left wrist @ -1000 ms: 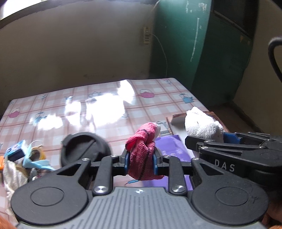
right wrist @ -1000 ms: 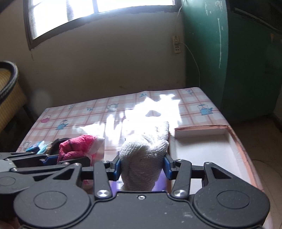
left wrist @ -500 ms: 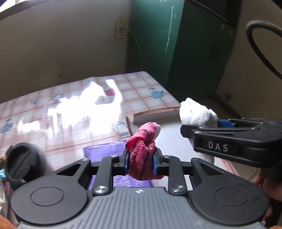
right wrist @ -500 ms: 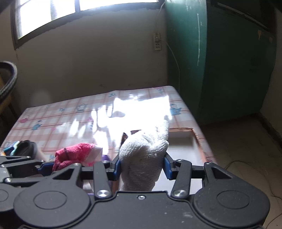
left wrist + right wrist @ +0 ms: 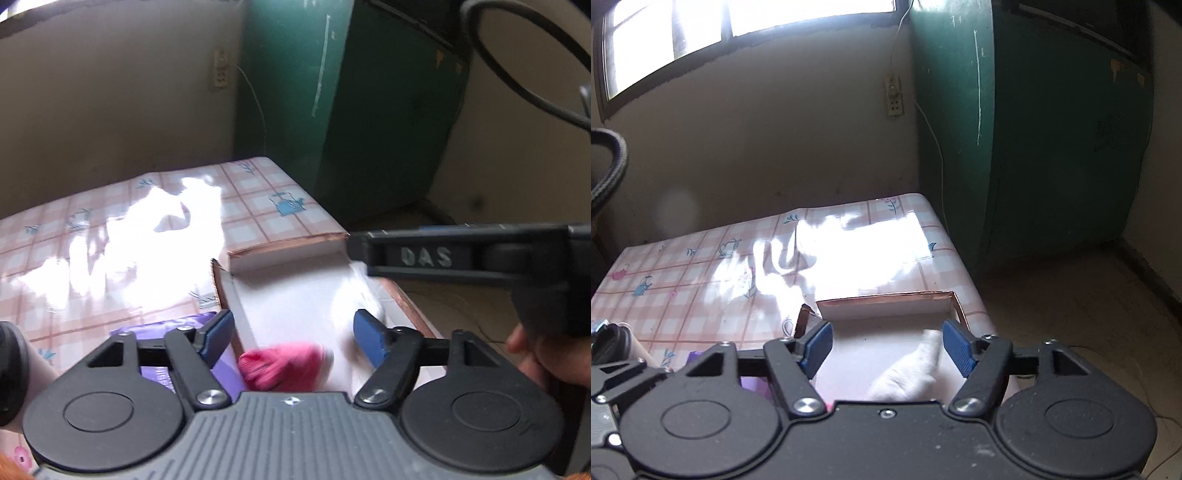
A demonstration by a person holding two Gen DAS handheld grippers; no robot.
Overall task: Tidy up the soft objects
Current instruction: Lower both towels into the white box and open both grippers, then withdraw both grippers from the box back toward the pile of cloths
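Both wrist cameras sit close above the shallow cardboard box [image 5: 280, 254] at the table's near right corner, tilted down and facing the back wall. The left view looks from the box's left edge, the right view from straight behind it; both share the box, checked tablecloth [image 5: 701, 266] and green cabinet [image 5: 1052, 147].

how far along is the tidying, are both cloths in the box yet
Nearly. Both jaws have just been opening: the left gripper stands open above the pink cloth, the right gripper above the white cloth. Both cloths look blurred, dropping or just landed inside the box. Left: clutter at the table's left edge, too unclear to name.
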